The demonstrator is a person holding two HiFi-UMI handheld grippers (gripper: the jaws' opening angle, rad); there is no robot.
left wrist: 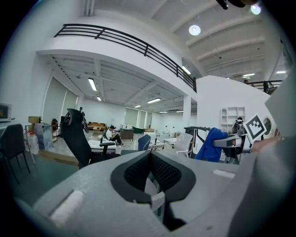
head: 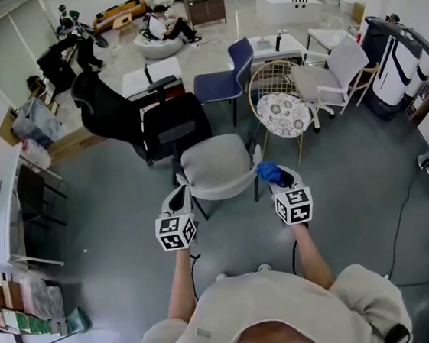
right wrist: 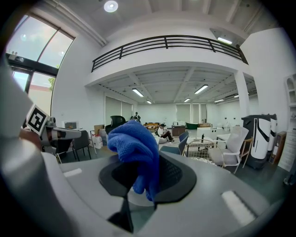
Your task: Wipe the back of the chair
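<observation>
A light grey chair [head: 213, 161] stands right in front of me, its curved back [head: 221, 191] nearest to me. In the head view my left gripper [head: 178, 200] is at the left end of that back, and my right gripper [head: 280, 176] is at the right end. The right gripper [right wrist: 138, 159] is shut on a bunched blue cloth [right wrist: 135, 146], also seen as the cloth [head: 268, 172] and the cloth [left wrist: 208, 143]. The left gripper [left wrist: 154, 159] has its jaws together with nothing plainly held; I cannot tell whether it touches the chair.
Beyond the grey chair stand a black office chair [head: 172, 125], a second black chair [head: 104, 110], a blue chair [head: 223, 81], a gold wire chair with a patterned cushion [head: 283, 113] and a white chair [head: 334, 76]. A cable [head: 399, 207] runs across the floor at right.
</observation>
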